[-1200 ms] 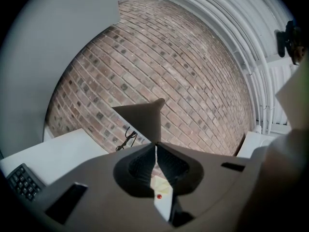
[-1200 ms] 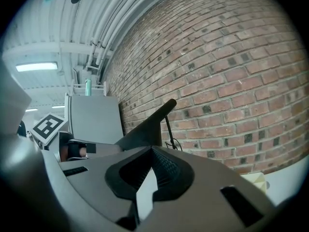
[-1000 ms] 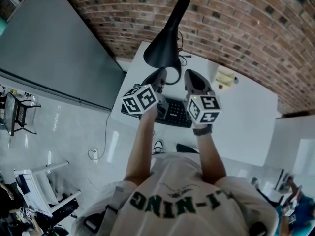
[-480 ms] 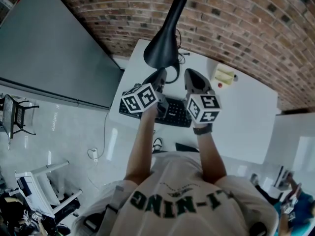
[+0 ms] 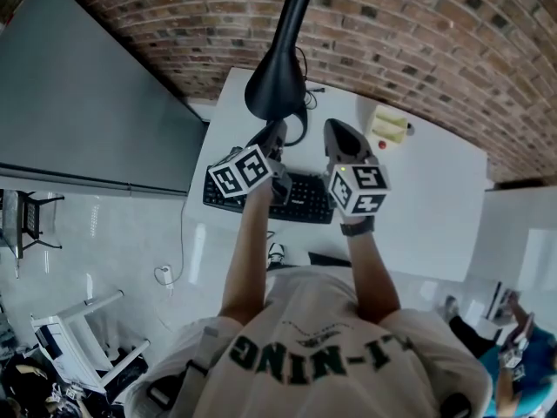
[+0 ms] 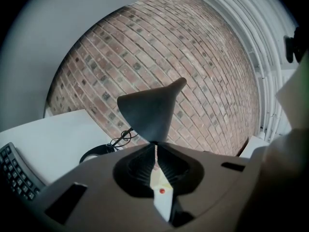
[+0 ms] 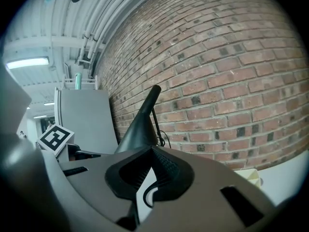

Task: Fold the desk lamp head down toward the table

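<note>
The black cone-shaped desk lamp head [image 5: 277, 77] stands raised at the top centre of the head view, over the far edge of the white bench [image 5: 435, 198] by the brick wall. The left hand-held gripper [image 6: 155, 146] and the right hand-held gripper [image 7: 152, 151] point at it from just below, jaws pressed together and empty, probably so they can push rather than grasp. The shade hides the lamp's arm and joint, and no view shows any contact.
</note>
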